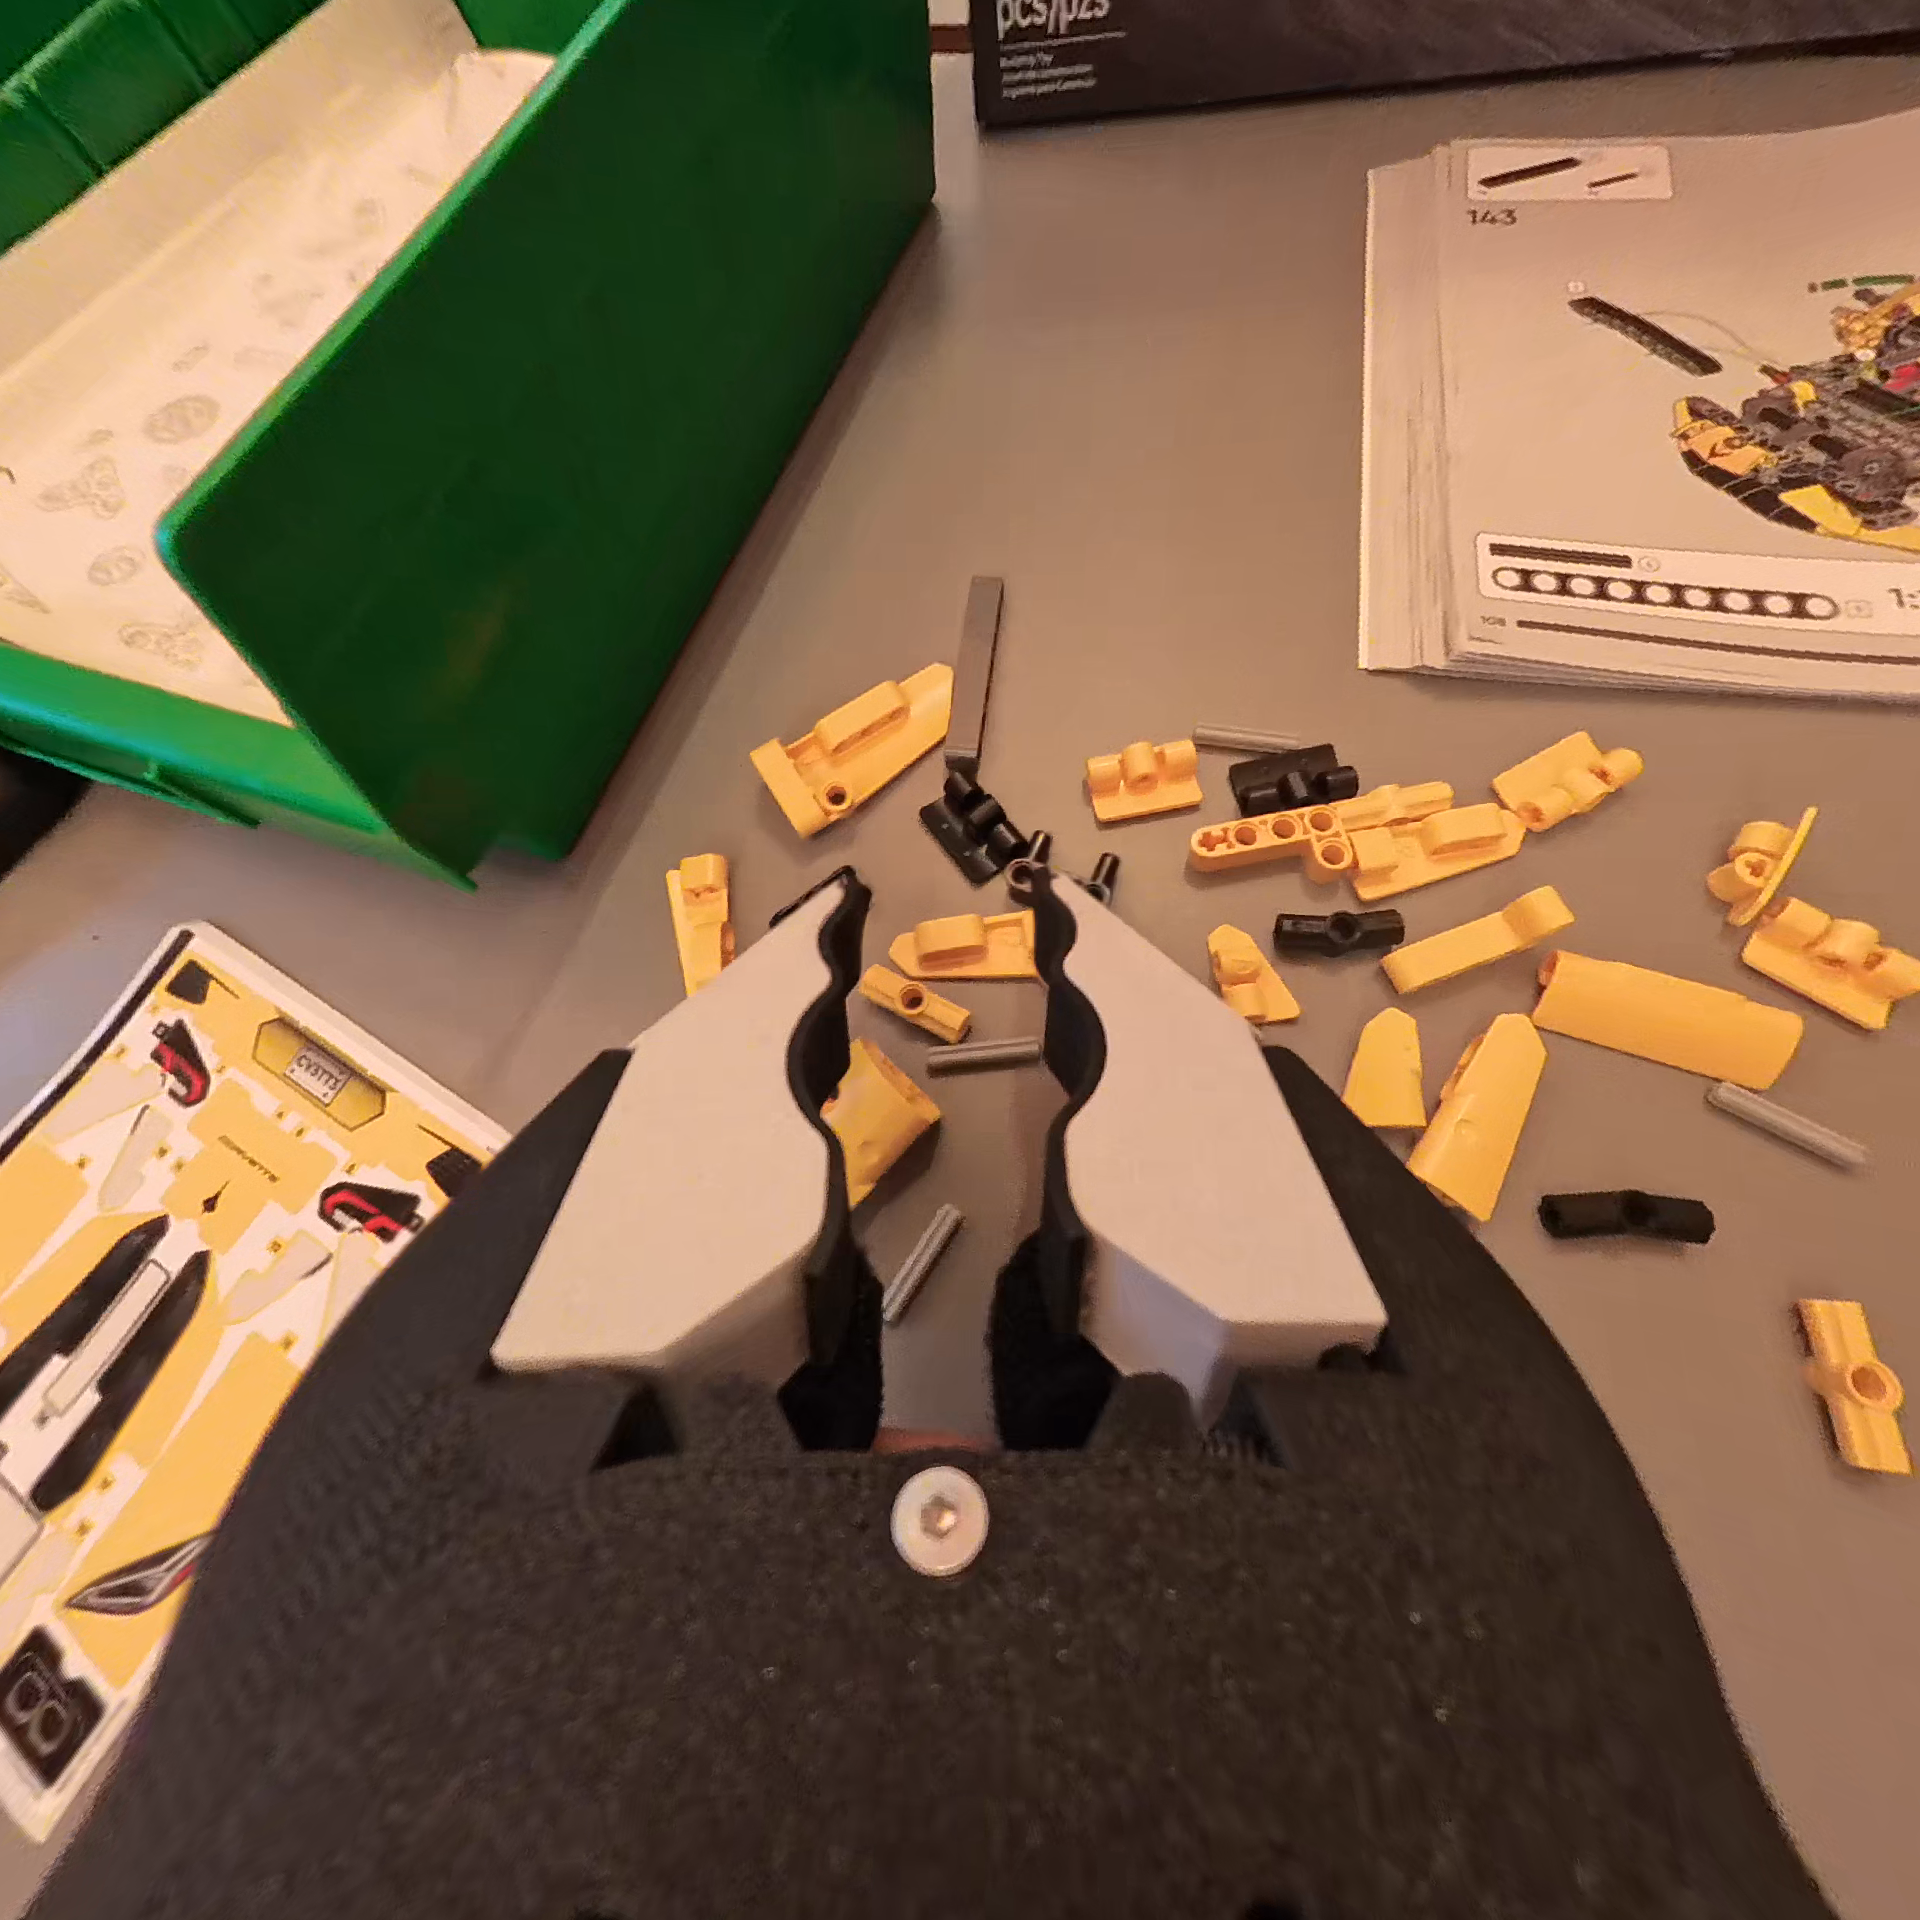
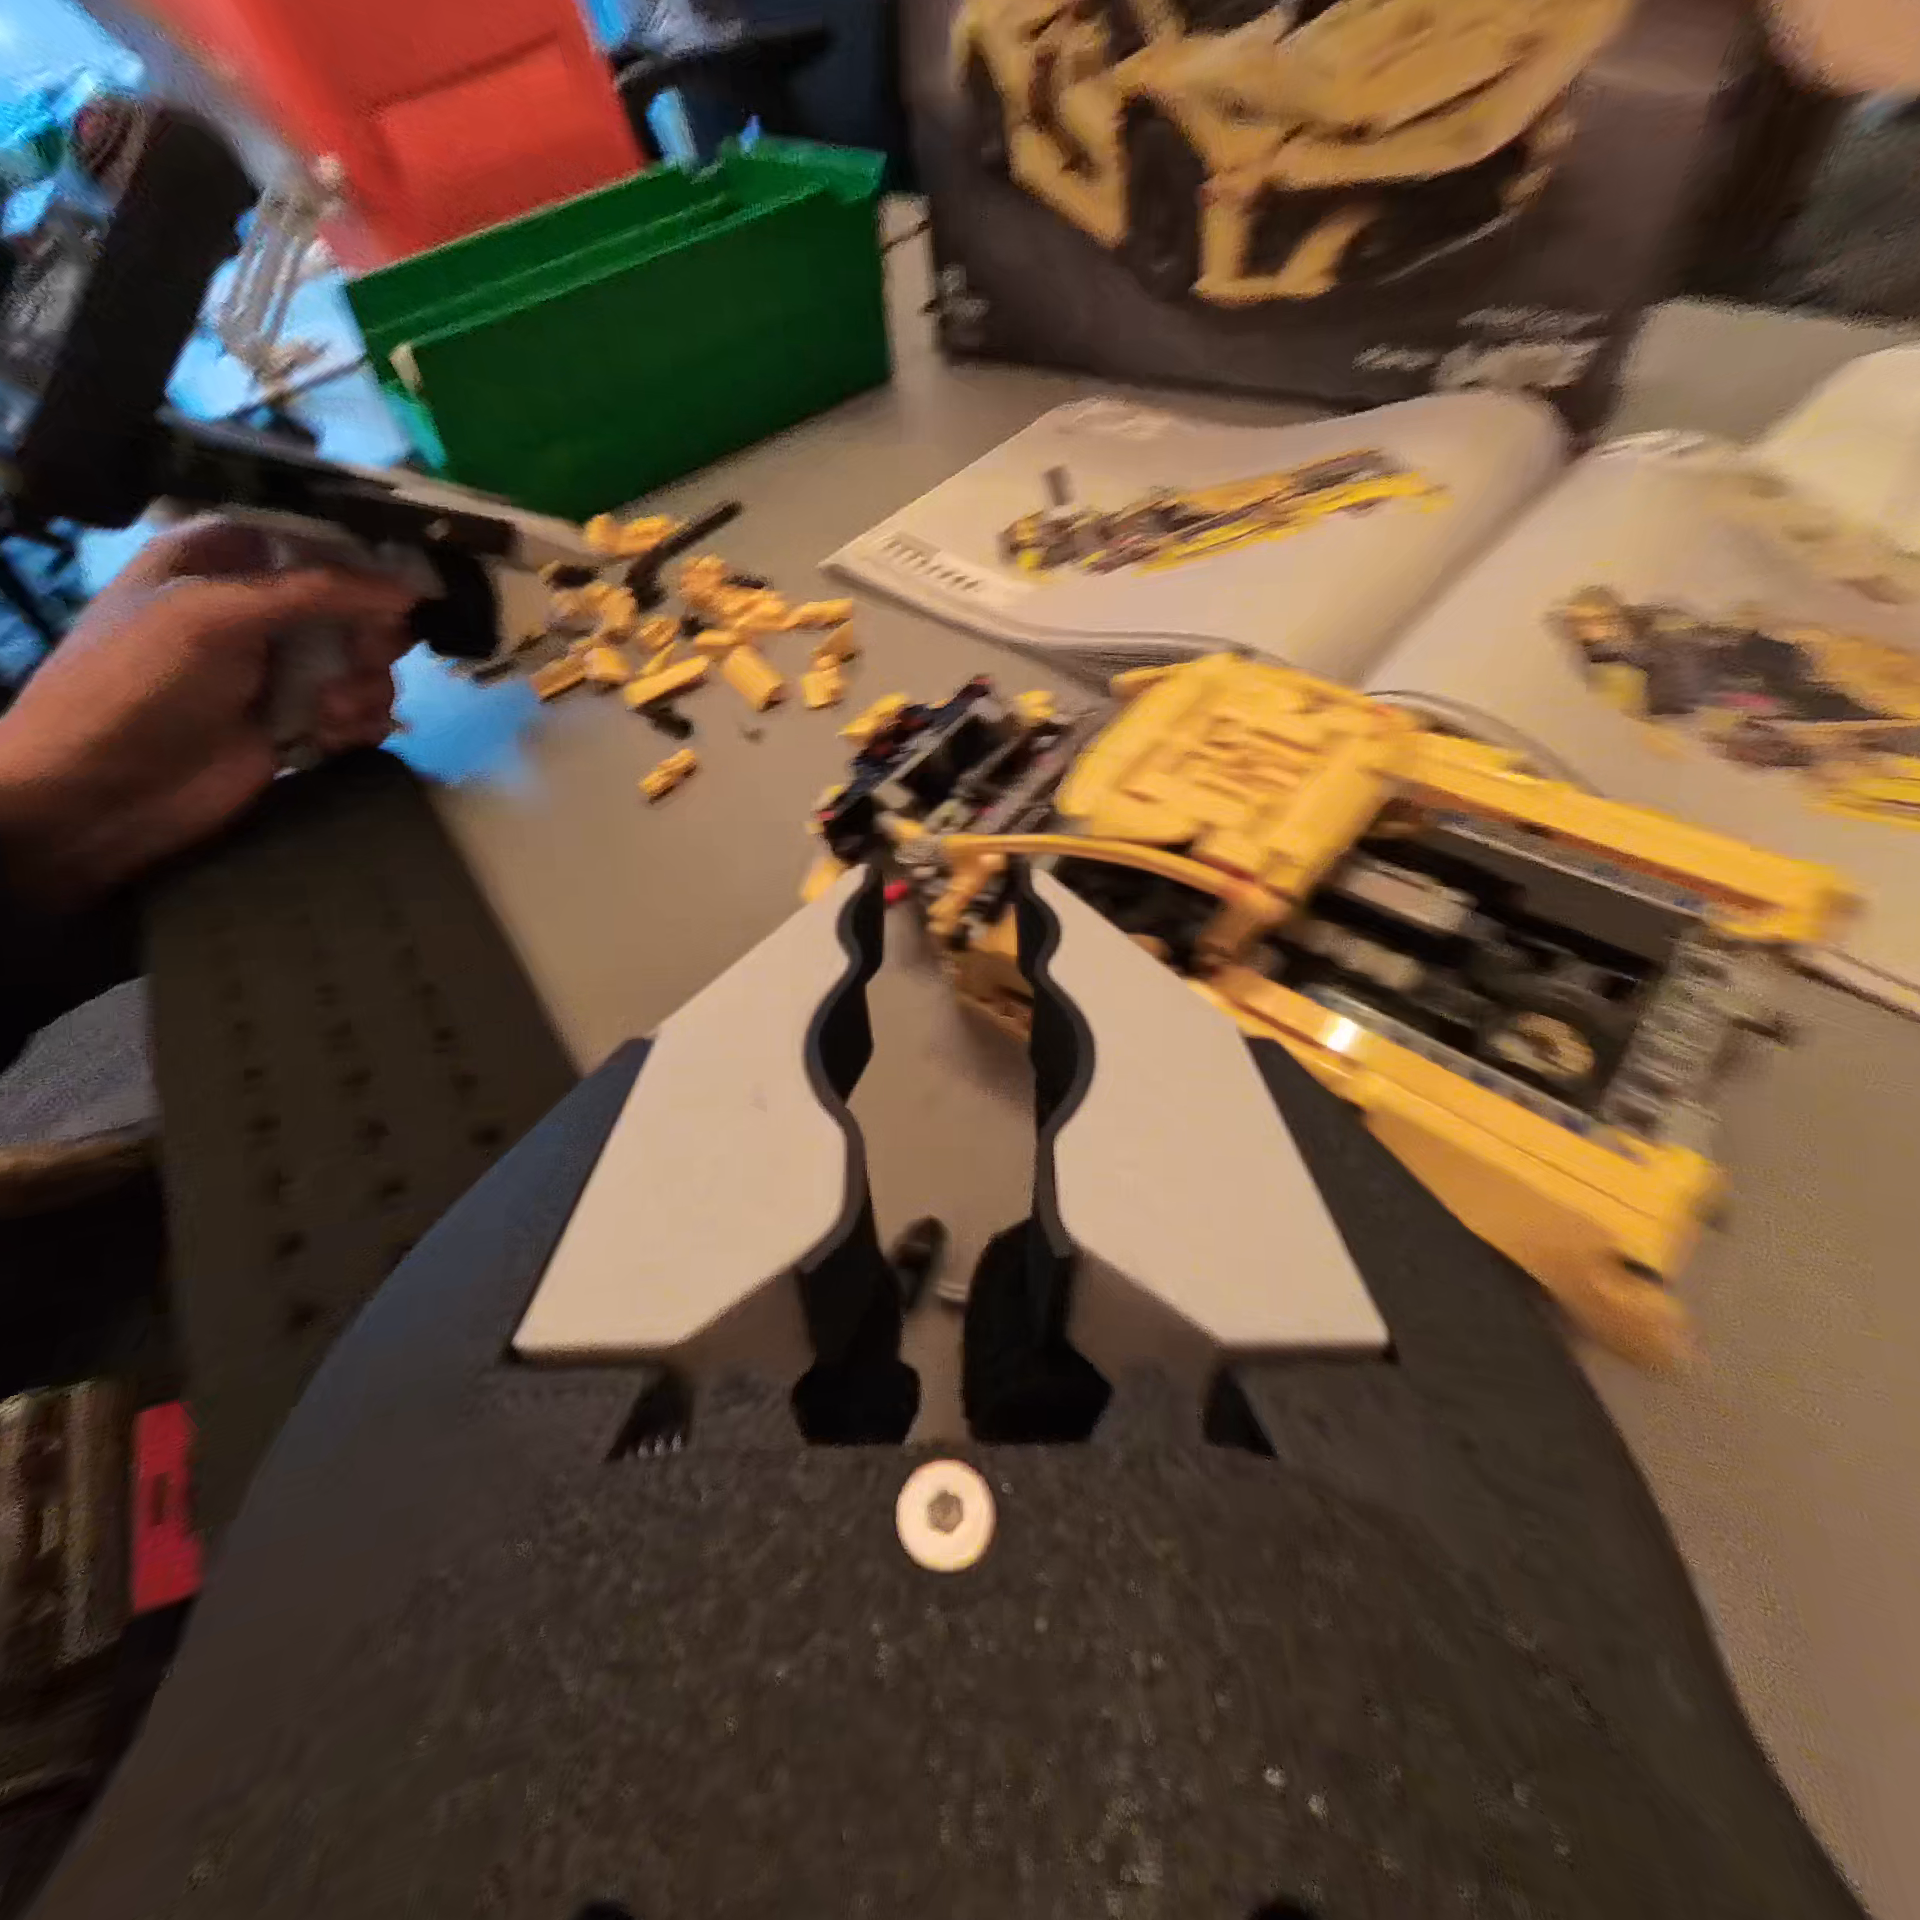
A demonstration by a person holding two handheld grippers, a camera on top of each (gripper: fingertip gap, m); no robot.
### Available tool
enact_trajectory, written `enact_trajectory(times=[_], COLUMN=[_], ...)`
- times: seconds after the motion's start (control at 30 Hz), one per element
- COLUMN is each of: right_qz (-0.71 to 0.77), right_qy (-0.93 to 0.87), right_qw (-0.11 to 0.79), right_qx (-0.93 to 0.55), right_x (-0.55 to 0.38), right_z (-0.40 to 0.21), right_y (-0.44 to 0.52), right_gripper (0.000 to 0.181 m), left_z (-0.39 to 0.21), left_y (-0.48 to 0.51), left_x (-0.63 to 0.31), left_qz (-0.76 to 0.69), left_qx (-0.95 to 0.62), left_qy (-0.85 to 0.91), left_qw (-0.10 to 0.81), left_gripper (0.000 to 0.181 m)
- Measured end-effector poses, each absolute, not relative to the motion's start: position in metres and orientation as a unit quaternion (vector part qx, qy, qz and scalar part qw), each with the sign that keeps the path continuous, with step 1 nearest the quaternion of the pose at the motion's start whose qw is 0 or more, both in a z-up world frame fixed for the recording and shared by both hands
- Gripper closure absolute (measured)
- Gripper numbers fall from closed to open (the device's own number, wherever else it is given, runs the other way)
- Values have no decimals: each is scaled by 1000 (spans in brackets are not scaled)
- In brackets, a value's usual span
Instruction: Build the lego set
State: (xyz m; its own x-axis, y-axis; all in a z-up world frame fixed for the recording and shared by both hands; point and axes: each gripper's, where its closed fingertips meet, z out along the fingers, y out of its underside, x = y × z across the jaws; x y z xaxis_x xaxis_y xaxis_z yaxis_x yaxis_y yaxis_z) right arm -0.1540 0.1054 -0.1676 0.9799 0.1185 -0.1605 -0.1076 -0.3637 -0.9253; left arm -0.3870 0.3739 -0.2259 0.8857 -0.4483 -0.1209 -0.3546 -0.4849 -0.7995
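Although the yellow car model [image 2: 1351,935] already has much of its body and chassis together, lying at two o'clock of the right gripper [image 2: 945,894], many loose yellow and black parts [image 1: 1299,914] remain scattered on the grey table [image 1: 1143,416], so plenty seems left. The left gripper [image 1: 945,894] hangs over that scatter, jaws apart and empty; the right one's jaws are likewise apart, holding nothing. An open instruction booklet [image 1: 1662,416] lies at one o'clock, a green bin [image 1: 540,416] at ten, a sticker sheet [image 1: 156,1247] at eight. Crowded pieces may hamper picking one.
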Motion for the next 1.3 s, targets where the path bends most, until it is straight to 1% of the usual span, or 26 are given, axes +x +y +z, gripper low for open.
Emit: enact_trajectory(times=[0.07, 0.17, 0.27, 0.5, 0.63, 0.7, 0.8, 0.9, 0.97, 1.1, 1.17, 1.23, 1.3], right_qz=[84, 103, 118, 90, 35, 16, -25, -19, -1, -33, -39, -14, 6], right_qy=[32, 56, 49, 19, 62, 70, 71, 71, 63, 37, 27, 19, 39], right_qw=[602, 617, 591, 574, 568, 569, 538, 503, 486, 472, 476, 508, 524], right_qx=[-794, -778, -797, -814, -820, -819, -839, -861, -872, -880, -878, -861, -851], right_x=[-131, -119, -124, -131, -105, -93, -66, -43, -29, 16, 32, 36, 39], right_z=[-156, -148, -163, -172, -174, -169, -169, -158, -143, -118, -122, -134, -153], right_y=[92, 88, 94, 98, 93, 87, 78, 76, 89, 140, 169, 195, 201], right_gripper=[157, 159, 159, 160, 154, 154, 152, 150, 149, 141, 137, 122, 128], left_z=[-222, -221, -225, -224, -216, -213, -211, -212, -214, -216, -218, -220, -221], left_y=[372, 371, 371, 368, 363, 360, 357, 356, 356, 358, 362, 365, 364], left_x=[-385, -381, -380, -374, -369, -367, -365, -363, -363, -364, -366, -365, -361], left_qz=[-48, -43, -42, -94, -148, -170, -188, -184, -175, -163, -159, -157, -165], left_qx=[-852, -844, -847, -847, -837, -833, -829, -829, -831, -835, -838, -837, -832], left_qy=[243, 258, 264, 264, 261, 260, 263, 270, 275, 274, 268, 268, 279], left_qw=[461, 468, 459, 451, 457, 457, 456, 453, 451, 449, 449, 451, 451], left_gripper=[149, 149, 149, 149, 149, 149, 149, 149, 149, 149, 149, 149, 149])
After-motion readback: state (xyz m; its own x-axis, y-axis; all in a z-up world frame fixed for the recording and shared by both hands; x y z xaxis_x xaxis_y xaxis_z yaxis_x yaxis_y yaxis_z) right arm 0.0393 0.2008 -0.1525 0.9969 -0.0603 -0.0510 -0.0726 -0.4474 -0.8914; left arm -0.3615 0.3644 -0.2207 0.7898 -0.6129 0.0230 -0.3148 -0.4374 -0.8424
